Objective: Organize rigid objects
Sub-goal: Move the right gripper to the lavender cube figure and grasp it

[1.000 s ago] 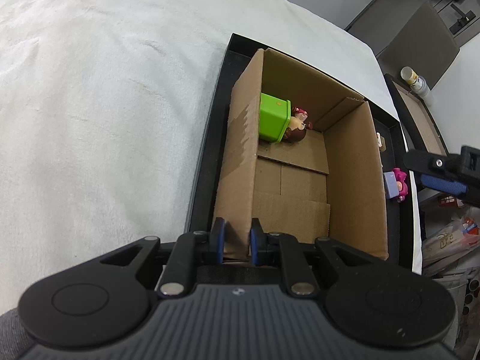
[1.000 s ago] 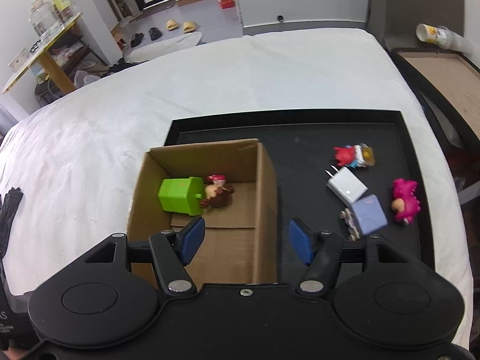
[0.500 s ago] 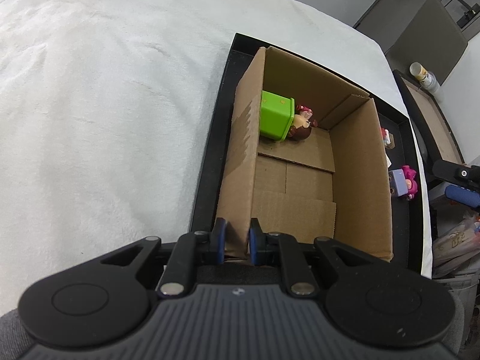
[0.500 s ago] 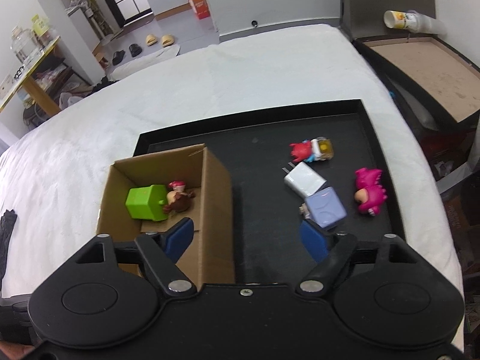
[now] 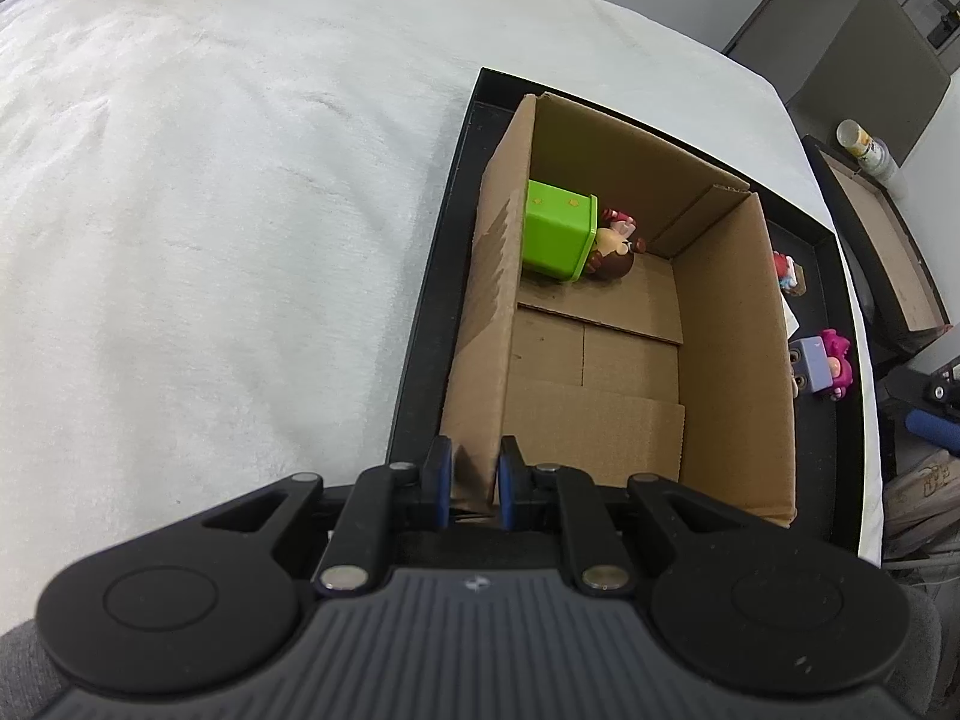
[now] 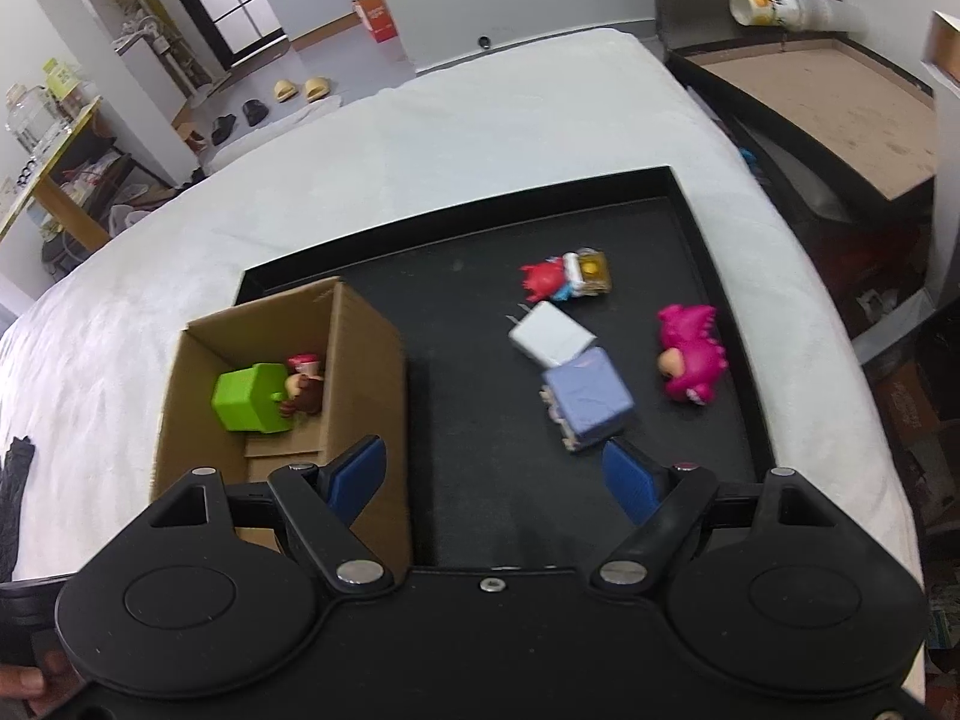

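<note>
The box (image 5: 624,324) sits at the left end of the black tray (image 6: 468,324), holding a green cube (image 5: 555,228) and a brown figure (image 5: 612,252) at its far end. The left hand-held gripper (image 5: 471,483) pinches the box's near-left wall. The right hand-held gripper (image 6: 495,480) hangs wide open (nothing held) above the tray, near the lilac cube (image 6: 591,399), white charger (image 6: 552,339), pink toy (image 6: 693,357) and red toy (image 6: 567,276).
</note>
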The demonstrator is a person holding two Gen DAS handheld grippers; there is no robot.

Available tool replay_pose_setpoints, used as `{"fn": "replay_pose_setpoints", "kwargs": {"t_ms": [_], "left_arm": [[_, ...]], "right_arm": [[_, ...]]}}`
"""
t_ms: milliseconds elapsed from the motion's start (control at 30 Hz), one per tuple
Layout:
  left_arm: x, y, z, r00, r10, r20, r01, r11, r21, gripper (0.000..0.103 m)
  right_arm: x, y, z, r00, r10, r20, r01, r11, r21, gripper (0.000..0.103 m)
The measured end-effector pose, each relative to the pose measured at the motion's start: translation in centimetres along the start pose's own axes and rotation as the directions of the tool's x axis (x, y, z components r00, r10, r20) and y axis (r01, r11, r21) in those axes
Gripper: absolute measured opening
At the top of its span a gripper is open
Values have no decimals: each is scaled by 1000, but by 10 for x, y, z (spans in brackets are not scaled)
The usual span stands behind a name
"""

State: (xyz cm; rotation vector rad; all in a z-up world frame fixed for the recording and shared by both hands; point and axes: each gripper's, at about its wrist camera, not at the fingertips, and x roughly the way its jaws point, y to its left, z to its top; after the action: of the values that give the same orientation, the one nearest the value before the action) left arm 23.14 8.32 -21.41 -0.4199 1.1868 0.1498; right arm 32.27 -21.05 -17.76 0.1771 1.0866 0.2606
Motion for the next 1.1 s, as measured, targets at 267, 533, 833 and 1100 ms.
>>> {"fn": "replay_pose_setpoints", "kwargs": {"t_ms": [267, 533, 833, 1100], "left_arm": [[-1, 0, 0, 1000, 1, -1, -1, 1000, -15, 13], [-2, -1, -2, 1000, 6, 5, -6, 1000, -8, 13], [0, 1, -1, 1000, 3, 5, -3, 1000, -10, 13], [-1, 1, -1, 1000, 3, 13, -3, 1000, -16, 13]], "right_arm": [[-6, -34, 2, 1000, -16, 17, 15, 999, 47, 79], [3, -64, 4, 1000, -10, 5, 9, 993, 114, 79], [27, -66, 17, 1000, -11, -22, 11, 1000, 6, 79], [57, -56, 26, 996, 0, -87, -9, 996, -93, 76]]}}
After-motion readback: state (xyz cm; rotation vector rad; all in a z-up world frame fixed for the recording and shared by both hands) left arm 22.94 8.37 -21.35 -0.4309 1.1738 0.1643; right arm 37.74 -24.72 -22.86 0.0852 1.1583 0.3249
